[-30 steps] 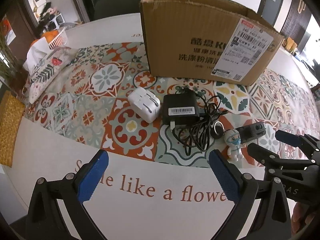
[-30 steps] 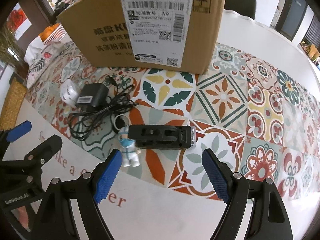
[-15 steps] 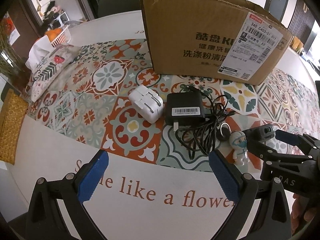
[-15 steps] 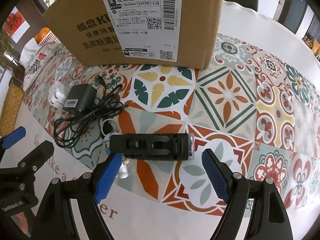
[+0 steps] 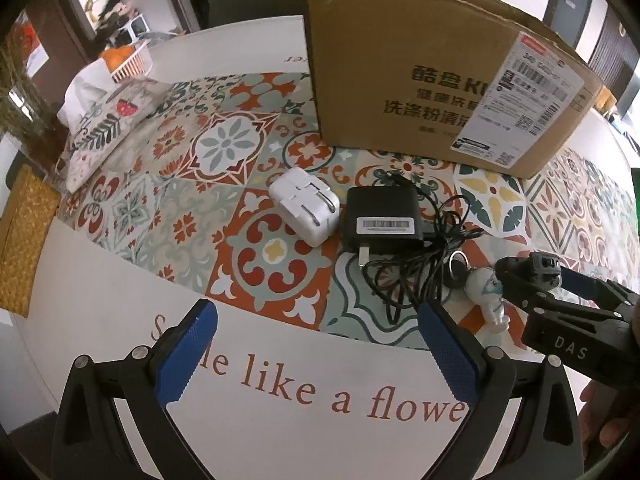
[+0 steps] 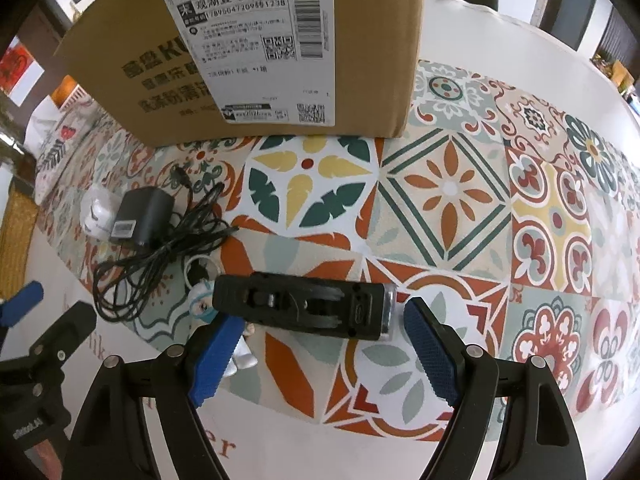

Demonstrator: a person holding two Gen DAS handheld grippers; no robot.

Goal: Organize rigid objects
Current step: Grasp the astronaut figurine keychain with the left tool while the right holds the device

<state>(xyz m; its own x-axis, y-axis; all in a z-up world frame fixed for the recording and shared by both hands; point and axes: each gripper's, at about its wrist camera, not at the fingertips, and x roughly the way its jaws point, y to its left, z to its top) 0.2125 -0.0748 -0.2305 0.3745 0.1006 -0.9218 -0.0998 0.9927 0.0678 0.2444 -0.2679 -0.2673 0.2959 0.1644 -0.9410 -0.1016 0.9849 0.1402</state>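
Note:
A black oblong device (image 6: 304,311) lies on the patterned cloth just ahead of my open right gripper (image 6: 320,354), between its blue pads. A small white figurine (image 5: 490,296) on a key ring lies at its left end, partly hidden in the right wrist view (image 6: 202,300). A black adapter (image 5: 382,220) with a tangled cord and a white plug charger (image 5: 306,210) lie farther left. My left gripper (image 5: 316,354) is open and empty, short of both, over the white cloth edge. The right gripper (image 5: 560,300) shows at the right of the left wrist view.
A big cardboard box (image 5: 432,76) stands behind the objects, also in the right wrist view (image 6: 256,44). A floral tissue pouch (image 5: 104,128) and a white basket of oranges (image 5: 128,60) are at the far left. A woven mat (image 5: 20,236) lies at the left edge.
My right gripper has moved forward and down, so the black device now sits between its pads. My left gripper has drifted slightly closer to the adapters.

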